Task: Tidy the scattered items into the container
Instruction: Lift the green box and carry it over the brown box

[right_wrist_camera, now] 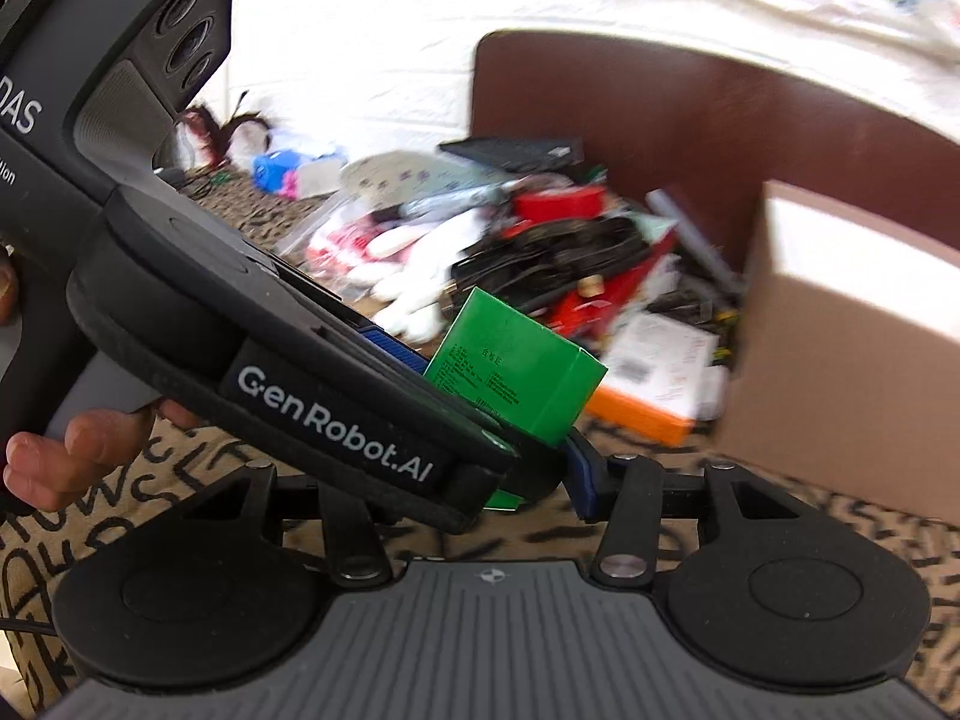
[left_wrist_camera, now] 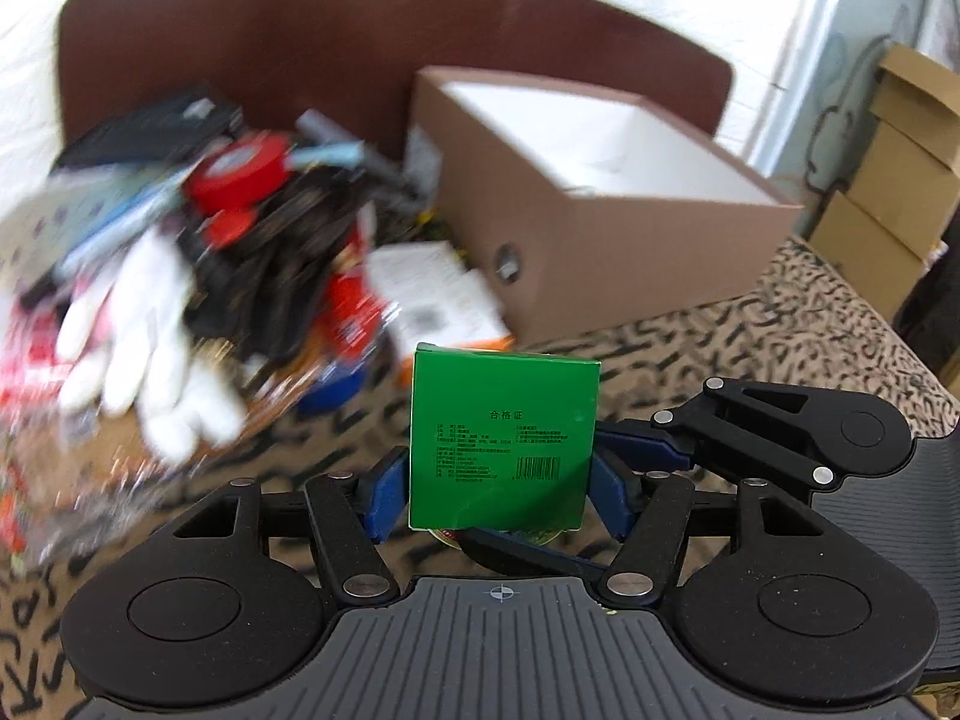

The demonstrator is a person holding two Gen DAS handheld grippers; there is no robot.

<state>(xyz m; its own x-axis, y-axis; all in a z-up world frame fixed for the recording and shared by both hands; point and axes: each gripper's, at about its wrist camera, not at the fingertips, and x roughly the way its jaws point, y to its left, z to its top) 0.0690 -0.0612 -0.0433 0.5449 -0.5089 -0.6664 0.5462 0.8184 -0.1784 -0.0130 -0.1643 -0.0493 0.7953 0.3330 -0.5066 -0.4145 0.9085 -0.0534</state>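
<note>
My left gripper [left_wrist_camera: 501, 495] is shut on a green box [left_wrist_camera: 504, 438] with printed text and a barcode, held upright above the patterned surface. The same green box [right_wrist_camera: 516, 369] shows in the right wrist view, gripped by the left gripper body [right_wrist_camera: 336, 414] that crosses in front. My right gripper [right_wrist_camera: 540, 492] sits just under and beside that box; its blue right finger [right_wrist_camera: 585, 480] shows, the left one is hidden. The right gripper also shows in the left wrist view [left_wrist_camera: 648, 450], close to the box's right side. The brown cardboard container [left_wrist_camera: 600, 204] stands open behind.
A blurred pile of scattered items lies left of the container: white gloves [left_wrist_camera: 150, 348], red tape rolls [left_wrist_camera: 240, 171], black cables [left_wrist_camera: 288, 264], a white and orange packet [left_wrist_camera: 438, 300]. A brown chair back [left_wrist_camera: 300, 42] stands behind. Stacked cardboard boxes [left_wrist_camera: 900, 180] stand at far right.
</note>
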